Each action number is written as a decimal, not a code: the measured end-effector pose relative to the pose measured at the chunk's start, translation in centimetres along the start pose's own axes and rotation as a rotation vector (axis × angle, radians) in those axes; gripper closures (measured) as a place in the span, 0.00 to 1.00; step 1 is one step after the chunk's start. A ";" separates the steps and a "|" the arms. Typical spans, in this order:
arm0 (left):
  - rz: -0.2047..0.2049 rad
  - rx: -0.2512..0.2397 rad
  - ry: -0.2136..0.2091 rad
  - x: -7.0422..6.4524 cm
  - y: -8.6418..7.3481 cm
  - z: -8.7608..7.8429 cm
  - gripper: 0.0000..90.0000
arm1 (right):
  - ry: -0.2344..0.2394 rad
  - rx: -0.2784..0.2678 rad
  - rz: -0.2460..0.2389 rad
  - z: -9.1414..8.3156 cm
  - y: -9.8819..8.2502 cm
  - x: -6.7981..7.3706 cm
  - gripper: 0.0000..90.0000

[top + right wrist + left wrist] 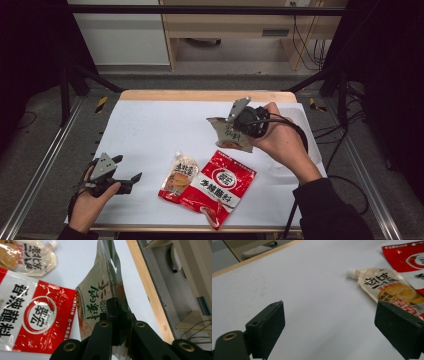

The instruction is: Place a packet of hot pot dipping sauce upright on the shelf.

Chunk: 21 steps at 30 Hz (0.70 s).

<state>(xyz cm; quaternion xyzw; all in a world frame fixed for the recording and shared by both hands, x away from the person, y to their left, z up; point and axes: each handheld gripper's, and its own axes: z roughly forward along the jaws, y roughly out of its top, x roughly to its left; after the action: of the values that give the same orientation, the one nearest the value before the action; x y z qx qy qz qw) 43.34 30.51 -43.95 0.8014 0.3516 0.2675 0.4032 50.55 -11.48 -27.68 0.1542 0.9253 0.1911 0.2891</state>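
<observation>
My right gripper (239,131) is shut on a beige packet with green writing (226,133), held above the white sheet at the right; in the right gripper view the packet (105,293) stands upright, pinched between the black jaws (117,322). A large red seasoning packet (220,187) lies flat near the front edge, also visible as the red packet (27,320). A small spouted pouch (179,176) lies beside it on its left. My left gripper (127,177) rests at the sheet's left edge, open and holding nothing, with the spouted pouch (387,286) just past its right jaw.
The white sheet (150,130) covers a wooden table (205,95). Metal rails (45,165) run along both sides. Cables (345,175) trail at the right. Wooden furniture (230,30) stands beyond the far edge.
</observation>
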 end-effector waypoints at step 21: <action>-0.051 0.050 0.028 0.6 -0.8 0.7 0.10 | -0.079 -0.026 0.056 -4.6 -5.1 -2.1 1.00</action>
<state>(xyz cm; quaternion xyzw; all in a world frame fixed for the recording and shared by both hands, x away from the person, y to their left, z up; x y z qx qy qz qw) 43.89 31.01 -44.91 0.7983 0.3841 0.2595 0.3845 48.63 -18.05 -25.47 0.1836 0.9058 0.2050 0.3221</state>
